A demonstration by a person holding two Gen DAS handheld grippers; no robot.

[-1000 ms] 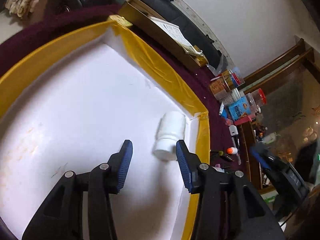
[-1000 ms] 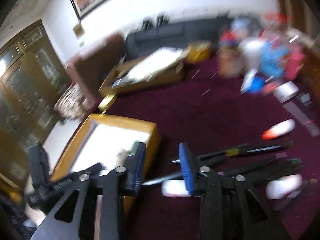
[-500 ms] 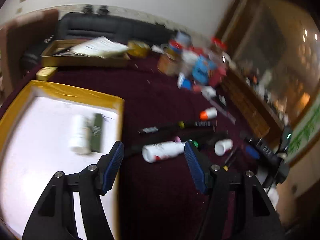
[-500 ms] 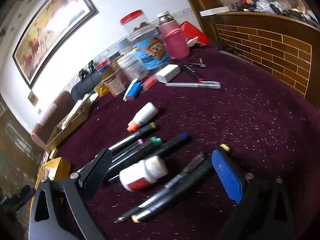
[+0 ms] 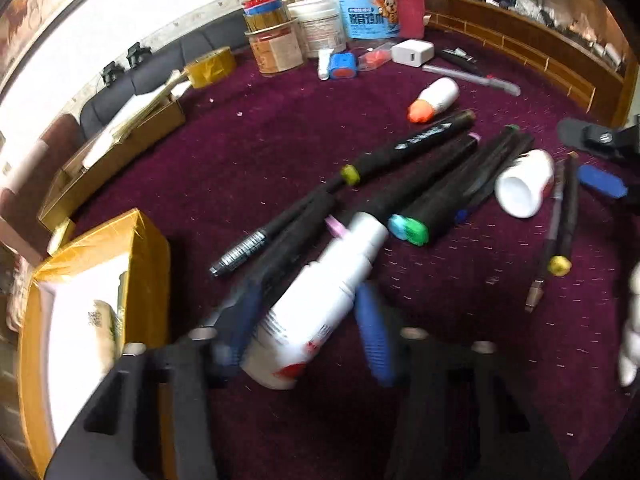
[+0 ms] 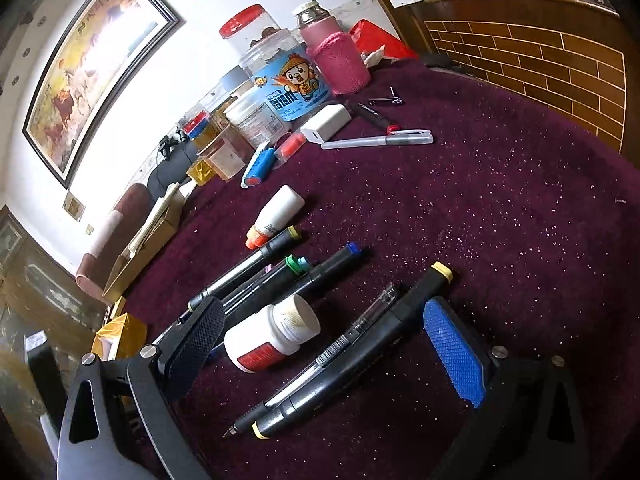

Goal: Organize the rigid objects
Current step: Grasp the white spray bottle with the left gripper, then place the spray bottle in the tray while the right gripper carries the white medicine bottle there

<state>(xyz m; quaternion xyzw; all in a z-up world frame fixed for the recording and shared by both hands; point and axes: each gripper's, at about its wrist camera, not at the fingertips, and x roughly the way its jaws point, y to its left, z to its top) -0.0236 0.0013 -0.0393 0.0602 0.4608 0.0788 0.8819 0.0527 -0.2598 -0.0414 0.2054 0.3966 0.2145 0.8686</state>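
Observation:
A white spray bottle (image 5: 316, 304) with a red label lies on the purple cloth between the open fingers of my left gripper (image 5: 308, 320); the jaws are apart and not pressing it. My right gripper (image 6: 324, 344) is open wide around a small white pill bottle (image 6: 272, 338) and two pens (image 6: 352, 344); that pill bottle also shows in the left wrist view (image 5: 524, 188). Several black markers (image 5: 400, 184) lie in a pile. The yellow box (image 5: 120, 240) with a white inside stands at the left and holds a white bottle (image 5: 100, 320).
A white bottle with an orange cap (image 5: 434, 100) lies further back. Jars and tins (image 6: 280, 92), a white charger (image 6: 326, 122) and a white pen (image 6: 380, 140) stand at the far edge. A cardboard tray of papers (image 5: 120, 140) lies at the left.
My left gripper has swung from over the yellow box to the pile on the cloth and come down around the white spray bottle. My right gripper has come closer around the pill bottle and pens.

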